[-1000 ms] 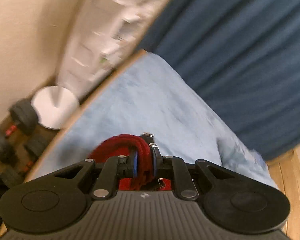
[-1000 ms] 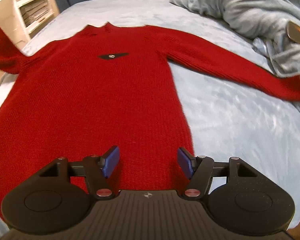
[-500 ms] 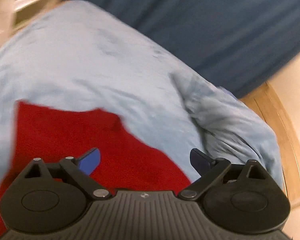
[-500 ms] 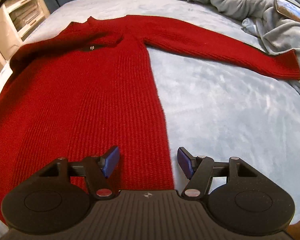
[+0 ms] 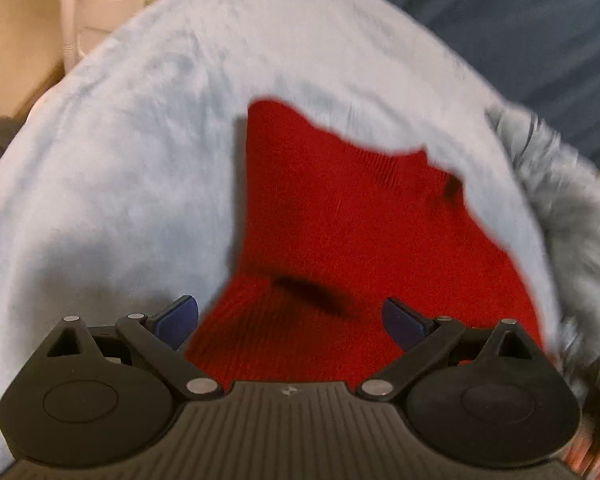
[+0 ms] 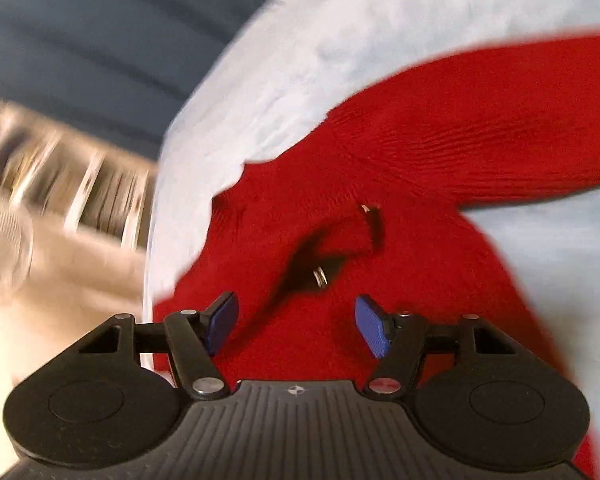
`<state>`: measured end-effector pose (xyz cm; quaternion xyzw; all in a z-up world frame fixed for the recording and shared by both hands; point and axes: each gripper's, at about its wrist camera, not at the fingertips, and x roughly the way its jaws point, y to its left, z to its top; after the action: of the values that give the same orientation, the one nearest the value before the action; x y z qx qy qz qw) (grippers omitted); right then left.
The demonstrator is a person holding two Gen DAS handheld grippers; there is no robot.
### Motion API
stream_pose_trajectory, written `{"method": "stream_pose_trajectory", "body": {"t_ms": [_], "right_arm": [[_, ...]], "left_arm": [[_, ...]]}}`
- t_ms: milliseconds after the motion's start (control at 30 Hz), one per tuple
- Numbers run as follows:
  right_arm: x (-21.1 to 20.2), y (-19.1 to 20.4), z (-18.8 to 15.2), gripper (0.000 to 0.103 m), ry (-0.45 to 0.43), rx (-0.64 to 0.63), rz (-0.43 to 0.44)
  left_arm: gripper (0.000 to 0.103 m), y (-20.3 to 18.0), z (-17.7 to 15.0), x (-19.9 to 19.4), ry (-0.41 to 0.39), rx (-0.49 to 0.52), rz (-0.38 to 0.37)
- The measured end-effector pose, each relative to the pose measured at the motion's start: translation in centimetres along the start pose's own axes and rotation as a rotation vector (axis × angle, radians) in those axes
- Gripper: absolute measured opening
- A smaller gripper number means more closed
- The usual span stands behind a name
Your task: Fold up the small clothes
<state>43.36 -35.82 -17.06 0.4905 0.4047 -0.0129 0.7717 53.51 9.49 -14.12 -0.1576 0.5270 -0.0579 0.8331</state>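
In the left wrist view, our left gripper (image 5: 291, 321) is spread wide and empty above the red sweater (image 5: 352, 232), which lies flat on the pale blue blanket (image 5: 140, 160). In the right wrist view, our right gripper (image 6: 296, 326) gapes empty over the sweater's (image 6: 440, 152) collar area, one sleeve stretched across the blanket (image 6: 300, 60).

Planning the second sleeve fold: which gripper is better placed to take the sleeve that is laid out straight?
Probably the right gripper: jaws open, the red sweater's outstretched sleeve lies ahead. The left gripper faces the folded side.
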Motion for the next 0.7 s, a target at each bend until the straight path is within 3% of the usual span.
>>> {"method": "stream_pose_trajectory", "body": {"t_ms": [100,167,200,233,300,333,433,500,533,600,667,700], "right_arm": [[4.4,0.7,1.1,0.068,0.016,0.112,-0.096],[6.0,2.0,1.8,0.062,-0.001,0.107,-0.11],[6.3,2.9,2.2,0.042,-0.028,0.078,-0.12],[6.5,4.3,2.6,0.014,-0.052,0.018,-0.13],[5.8,7.9,3.0,0.009,-0.112,-0.132,-0.11],[4.5,9.7,3.0,0.009,-0.144,-0.209,-0.045],[-1.2,12.2,1.8,0.009,-0.265,-0.409,0.234],[-2.8,10.6,0.8,0.009,-0.335,-0.495,0.284],[-2.1,9.0,0.4,0.009,-0.316,-0.47,0.233],[2.2,4.4,0.3,0.009,-0.198,-0.384,0.02],[6.4,-0.8,0.3,0.01,-0.037,-0.287,-0.193],[6.1,-2.2,0.0,0.009,-0.069,-0.272,-0.131]], "left_arm": [[0.1,-0.6,-2.0,0.9,0.002,0.211,0.057],[0.094,-1.4,-2.5,1.4,-0.059,0.336,0.131],[0.069,-1.6,-2.7,1.8,-0.097,0.374,0.163],[0.021,-1.7,-2.3,2.3,-0.118,0.391,0.182],[0.018,-0.8,-1.1,2.6,-0.119,0.29,0.162],[0.017,-0.1,-0.7,2.2,-0.133,0.233,0.142],[0.016,1.4,-1.6,0.8,-0.219,0.226,0.12],[0.014,2.7,-2.7,1.0,-0.21,0.215,0.099],[0.013,3.0,-3.2,1.5,-0.196,0.226,0.119],[0.014,3.2,-3.9,2.6,-0.166,0.255,0.176],[0.018,3.5,-3.8,2.4,-0.163,0.226,0.153],[0.022,3.7,-3.7,2.0,-0.164,0.204,0.122]]}}
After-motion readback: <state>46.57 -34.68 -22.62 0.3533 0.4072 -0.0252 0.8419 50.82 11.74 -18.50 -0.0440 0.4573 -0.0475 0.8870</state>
